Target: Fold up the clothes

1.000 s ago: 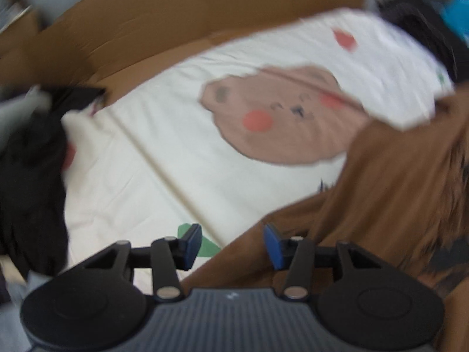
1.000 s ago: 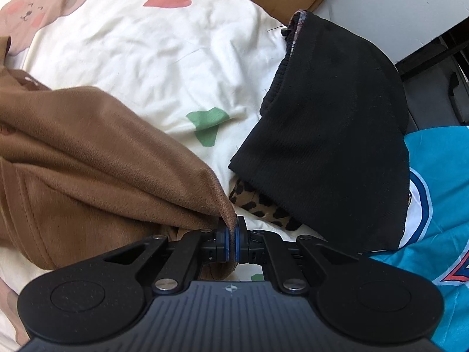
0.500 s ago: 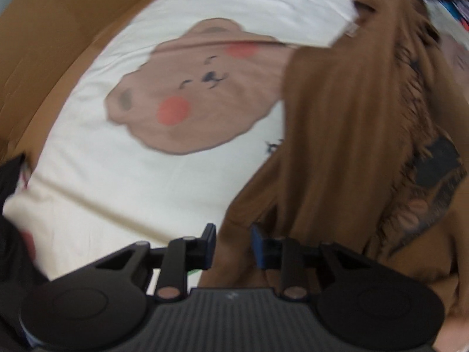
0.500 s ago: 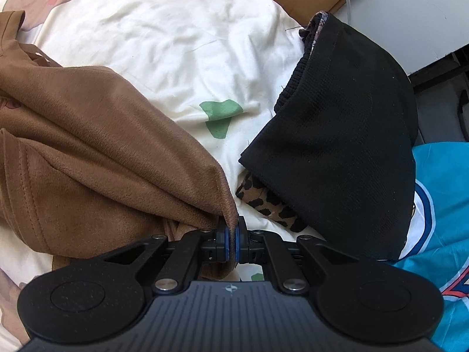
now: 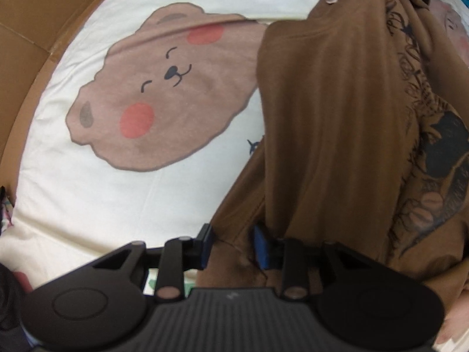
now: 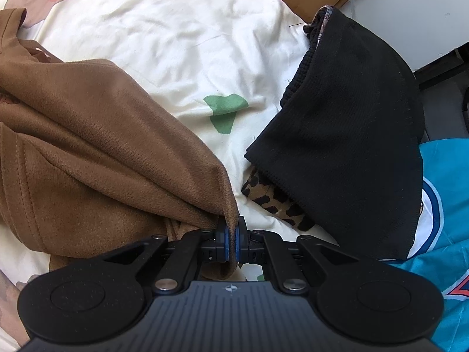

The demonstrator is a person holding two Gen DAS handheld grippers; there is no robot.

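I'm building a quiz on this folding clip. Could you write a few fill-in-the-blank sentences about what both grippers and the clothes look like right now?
1. The right gripper is shut on an edge of the ____ garment.
2. The left gripper has its jaws ____, with brown cloth between them.
3. The sheet shows a printed ____ face.
4. Beside the leopard-print cloth lies a ____ knit garment.

Missing words: brown; open; bear; black

Brown garment (image 6: pixel 88 146) lies rumpled, dark print (image 5: pixel 439 176) along one side.
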